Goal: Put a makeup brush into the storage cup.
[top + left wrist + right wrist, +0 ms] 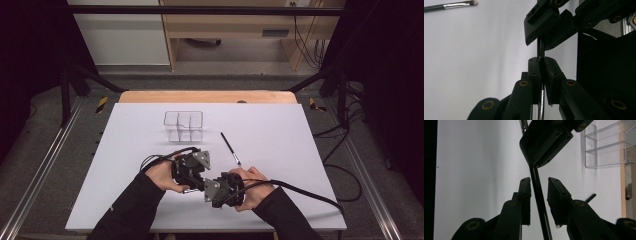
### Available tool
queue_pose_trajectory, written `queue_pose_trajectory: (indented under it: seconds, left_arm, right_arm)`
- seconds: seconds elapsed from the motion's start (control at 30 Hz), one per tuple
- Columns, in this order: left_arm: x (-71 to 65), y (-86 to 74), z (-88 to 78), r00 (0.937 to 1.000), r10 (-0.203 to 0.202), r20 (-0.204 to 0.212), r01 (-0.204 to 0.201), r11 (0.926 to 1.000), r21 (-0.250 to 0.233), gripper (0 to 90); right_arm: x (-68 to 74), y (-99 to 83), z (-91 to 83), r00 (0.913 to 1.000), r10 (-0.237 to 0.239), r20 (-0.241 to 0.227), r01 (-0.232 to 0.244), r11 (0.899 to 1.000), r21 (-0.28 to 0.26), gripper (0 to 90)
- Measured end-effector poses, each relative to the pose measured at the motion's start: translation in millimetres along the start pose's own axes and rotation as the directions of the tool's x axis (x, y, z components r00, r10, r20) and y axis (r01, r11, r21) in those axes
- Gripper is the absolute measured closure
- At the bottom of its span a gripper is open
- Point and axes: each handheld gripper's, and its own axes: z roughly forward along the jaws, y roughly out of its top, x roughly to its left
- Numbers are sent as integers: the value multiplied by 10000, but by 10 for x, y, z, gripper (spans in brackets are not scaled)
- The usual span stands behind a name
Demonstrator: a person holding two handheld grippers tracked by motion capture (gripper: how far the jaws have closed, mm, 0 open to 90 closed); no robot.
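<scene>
Both tools meet: left tool (541, 62) clamps a thin black brush (540, 48), right tool (539, 182) loosely straddles it, unlabelled

Both forearms come in wearing long black sleeves (131, 207), snug down to the wrists. The left gripper (192, 170) is a chunky black block with a grey three-cornered plate on top, and a thin black cable loops off its back. The right gripper (220, 189) matches it: same black body, same grey plate, with a thicker black cable (305, 192) trailing away behind. Up close, its jaws are matt black linked bars, flat-faced at the tips, and every pivot carries a small brass-coloured ring.
</scene>
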Motion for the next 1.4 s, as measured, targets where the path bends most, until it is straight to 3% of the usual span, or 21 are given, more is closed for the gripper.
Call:
queue_pose_trajectory:
  seconds: [0.47, 0.97, 1.1, 1.2, 1.4]
  left_arm:
    - [-14, 2, 6, 10000, 44, 68, -44, 10000, 50, 833]
    - [-21, -31, -49, 9997, 206, -90, -210, 9990, -402, 811]
    - [-16, -59, -77, 9987, 217, -455, -242, 9982, -542, 679]
    - [-15, -114, -141, 9958, 166, -900, -253, 9951, -961, 589]
    - [8, -222, -239, 9892, -70, -1466, -129, 9908, -1348, 429]
  right_arm:
    - [13, 1, 35, 9995, -253, -189, 258, 9993, 264, 818]
    - [-17, -14, 15, 9986, -6, -532, 13, 9999, 130, 842]
    - [-31, -25, 12, 9984, 84, -554, -78, 9999, 110, 842]
    - [-51, -36, 1, 9981, 250, -565, -245, 9996, 101, 842]
    - [-83, -65, -19, 9974, 527, -494, -527, 9986, 27, 841]
